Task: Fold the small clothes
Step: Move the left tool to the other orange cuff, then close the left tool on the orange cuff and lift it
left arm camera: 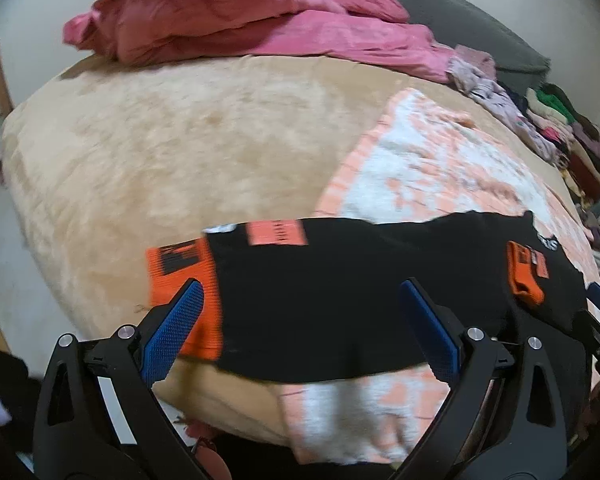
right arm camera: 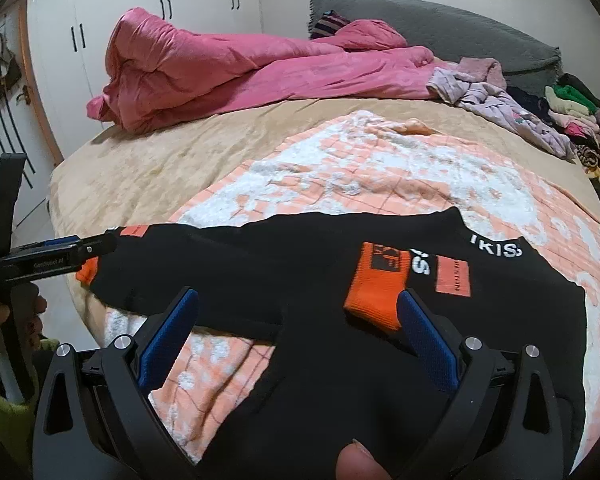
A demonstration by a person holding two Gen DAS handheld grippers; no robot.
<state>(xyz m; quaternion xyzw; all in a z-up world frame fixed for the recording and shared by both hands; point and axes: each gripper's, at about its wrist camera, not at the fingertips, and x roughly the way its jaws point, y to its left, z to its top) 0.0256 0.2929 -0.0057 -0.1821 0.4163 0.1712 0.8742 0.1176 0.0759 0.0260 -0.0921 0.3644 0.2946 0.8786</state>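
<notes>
Where motion blurs it, black garment (left arm camera: pixel 340 300) with smeared lettering.

One black garment (right arm camera: pixel 340 280) with two orange cuffs, one at its left sleeve (left arm camera: pixel 184 276) and one folded over on the right (right arm camera: pixel 376 288), lies on one peach-and-white blanket (right arm camera: pixel 380 176); two orange patches show on it. One pink duvet (right arm camera: pixel 220 68), one grey pillow (right arm camera: pixel 440 28), one lilac garment (right arm camera: pixel 500 108); the pile of clothes (right arm camera: pixel 580 120) is too jumbled to count. Two grippers, left (left arm camera: pixel 300 300) and right (right arm camera: pixel 298 312).
</notes>
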